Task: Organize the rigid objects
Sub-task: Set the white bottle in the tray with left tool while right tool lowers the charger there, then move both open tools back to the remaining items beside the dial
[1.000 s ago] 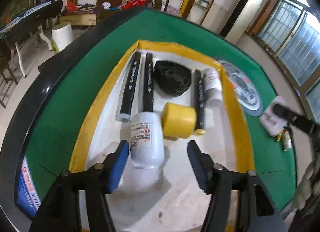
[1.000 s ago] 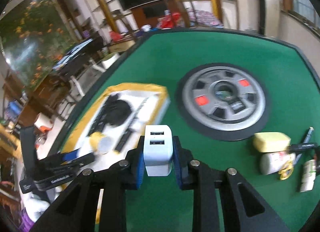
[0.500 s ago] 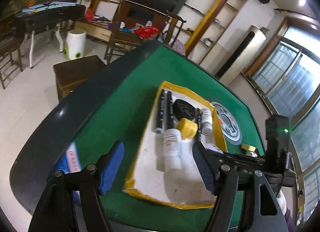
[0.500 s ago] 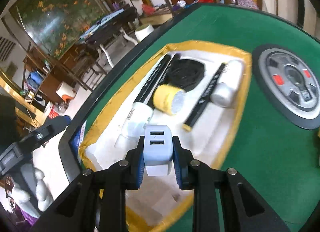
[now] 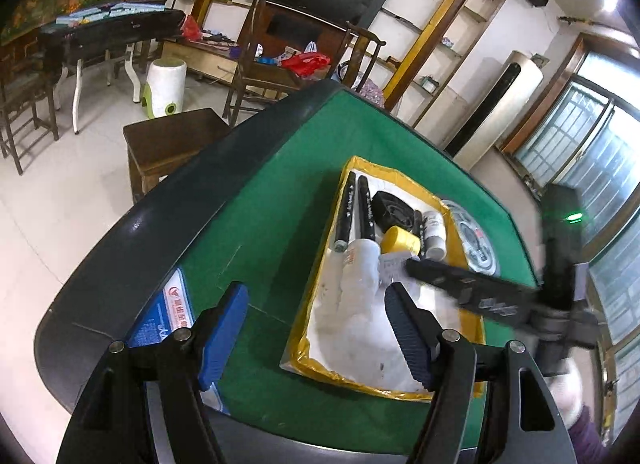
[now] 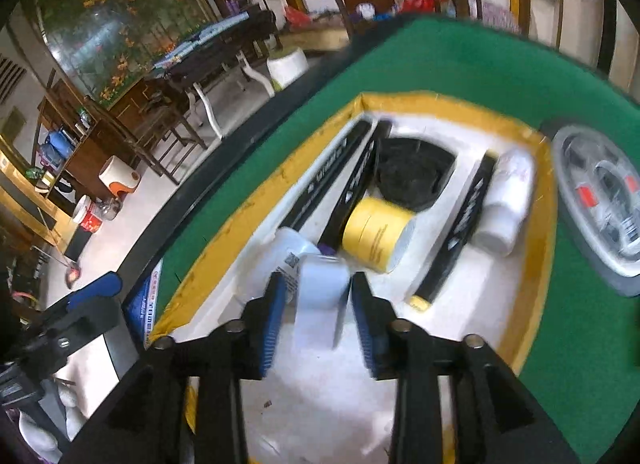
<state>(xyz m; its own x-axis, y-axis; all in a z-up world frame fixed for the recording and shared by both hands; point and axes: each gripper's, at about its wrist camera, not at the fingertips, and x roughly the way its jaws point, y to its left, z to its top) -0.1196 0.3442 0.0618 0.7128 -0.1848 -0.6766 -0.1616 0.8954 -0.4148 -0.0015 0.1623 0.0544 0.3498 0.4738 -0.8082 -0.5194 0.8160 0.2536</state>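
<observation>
A white tray with a yellow rim (image 5: 308,328) (image 6: 540,224) lies on the green table. It holds black markers (image 6: 332,172), a black pad (image 6: 416,168), a yellow tape roll (image 6: 376,232), a small white bottle (image 6: 504,204) and a larger white bottle (image 5: 360,264). My right gripper (image 6: 318,304) is over the tray's near part, its jaws apart with the white USB charger (image 6: 320,296) between them; a gap shows on each side of it. In the left wrist view the right gripper (image 5: 412,264) reaches in from the right. My left gripper (image 5: 316,332) is open and empty, above the table's near edge.
A round grey dial panel (image 6: 600,200) is set in the table right of the tray. A blue and white card (image 5: 160,316) lies at the table's near left edge. Chairs, a dark wooden stool (image 5: 168,140) and shelves stand beyond the table.
My right gripper carried the charger left over the tray, lowered it, and its jaws have opened. My left gripper pulled back and up from the tray, staying open.
</observation>
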